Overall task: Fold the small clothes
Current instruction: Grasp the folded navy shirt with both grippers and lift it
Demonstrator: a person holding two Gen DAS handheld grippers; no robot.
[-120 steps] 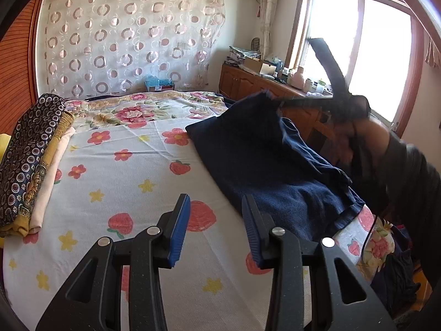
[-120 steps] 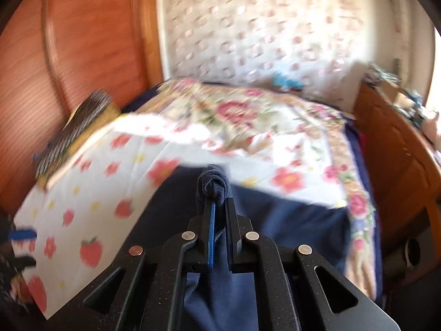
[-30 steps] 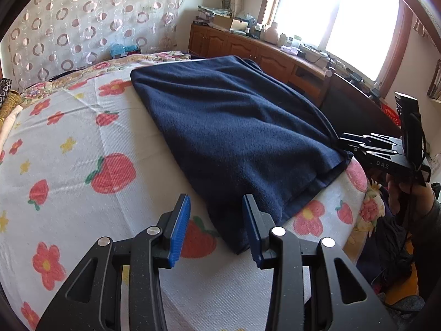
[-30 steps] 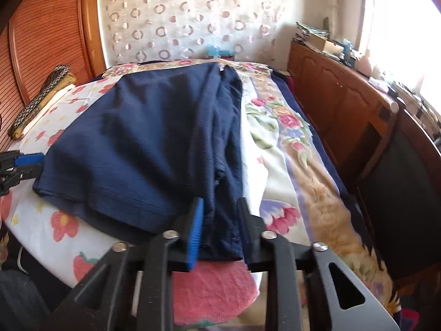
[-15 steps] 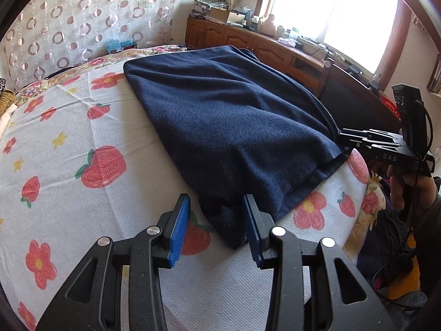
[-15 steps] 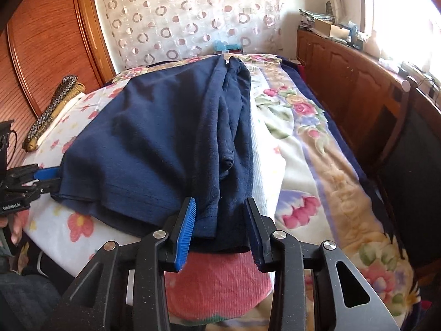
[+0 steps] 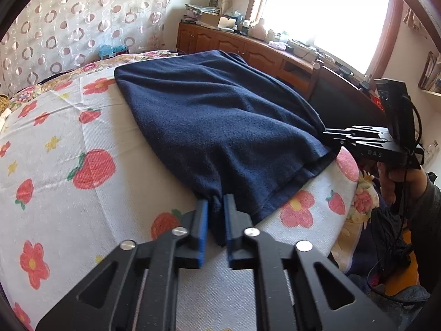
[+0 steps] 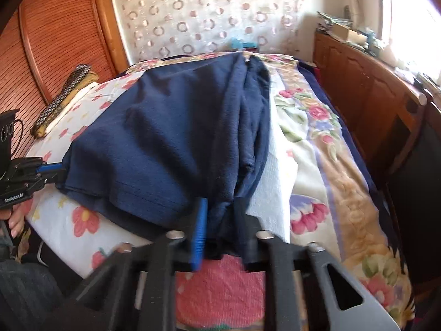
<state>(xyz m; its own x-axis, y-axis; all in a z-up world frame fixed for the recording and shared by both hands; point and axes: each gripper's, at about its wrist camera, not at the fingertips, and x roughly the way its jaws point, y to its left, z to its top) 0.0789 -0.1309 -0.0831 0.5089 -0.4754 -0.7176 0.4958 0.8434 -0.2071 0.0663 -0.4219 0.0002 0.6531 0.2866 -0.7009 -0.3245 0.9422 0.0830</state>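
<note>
A navy garment (image 7: 220, 121) is being spread across the bed (image 7: 69, 127), over a sheet printed with strawberries and flowers. Its near left corner is being pinched by the left tongs (image 7: 216, 207), whose jaws have just been closing. The bunched near right corner is being gripped by the right tongs (image 8: 220, 215), likewise just closing on cloth.

A home bedroom is shown. A bed (image 7: 69, 143) is covered by a white sheet printed with strawberries and flowers. A curtain with ring patterns (image 8: 209, 19) is hung behind it. A wooden sideboard (image 7: 242, 47), cluttered with small household items, is set under a bright window (image 7: 325, 8). Slatted wooden panelling (image 8: 60, 33) is seen alongside.
</note>
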